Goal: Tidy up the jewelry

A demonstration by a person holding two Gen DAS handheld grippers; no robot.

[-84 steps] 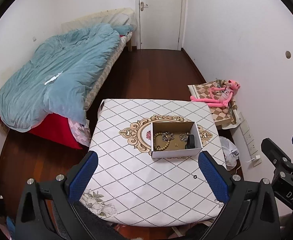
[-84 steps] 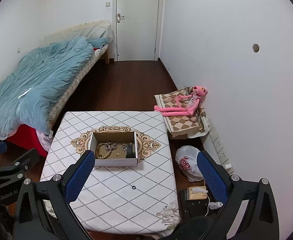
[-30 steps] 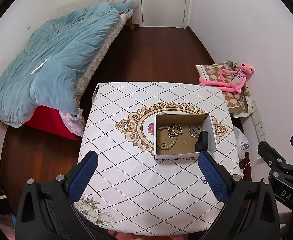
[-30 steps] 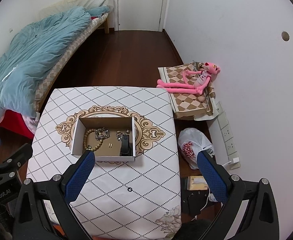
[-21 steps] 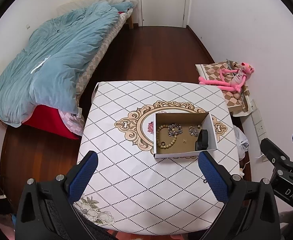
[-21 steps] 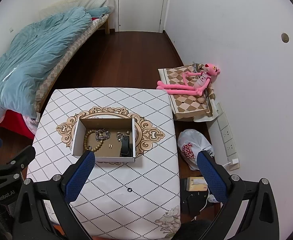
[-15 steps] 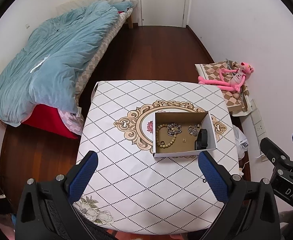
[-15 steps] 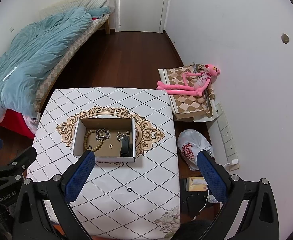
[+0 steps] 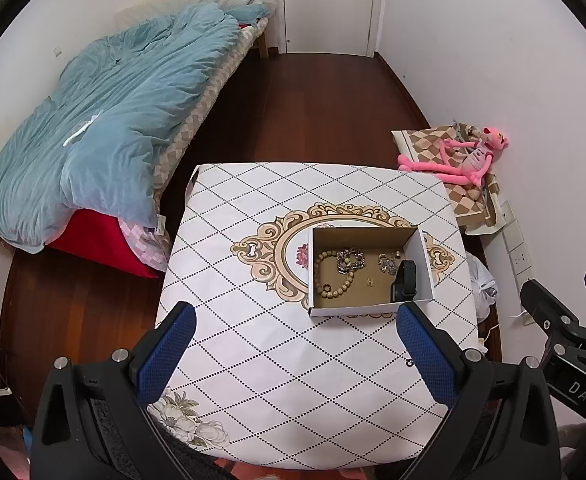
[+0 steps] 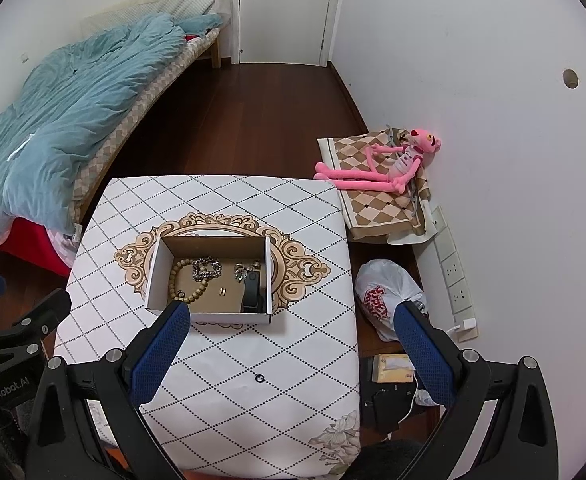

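An open cardboard box (image 9: 369,312) (image 10: 209,317) sits on the patterned table (image 9: 285,360) (image 10: 253,344). Inside lie a wooden bead bracelet (image 9: 335,276) (image 10: 185,280), a silver chain (image 9: 349,260) (image 10: 206,267), a small silver piece (image 9: 388,262) (image 10: 242,271), a tiny gold item (image 9: 370,281) (image 10: 222,291) and a black band (image 9: 405,282) (image 10: 252,292). A small black ring (image 10: 259,379) (image 9: 409,362) lies on the cloth outside the box. My left gripper (image 9: 293,336) and right gripper (image 10: 289,336) hover above the table's near side, both open and empty.
A bed with a blue duvet (image 9: 109,128) stands to the left. A pink plush toy (image 10: 389,164) lies on a checked cushion by the right wall. A white plastic bag (image 10: 385,296) and a tissue box (image 10: 391,368) sit on the floor right of the table.
Both grippers rose and tilted downward over about three seconds, so the table is seen more from above. In the last second the views barely shift. Nothing on the table moved.
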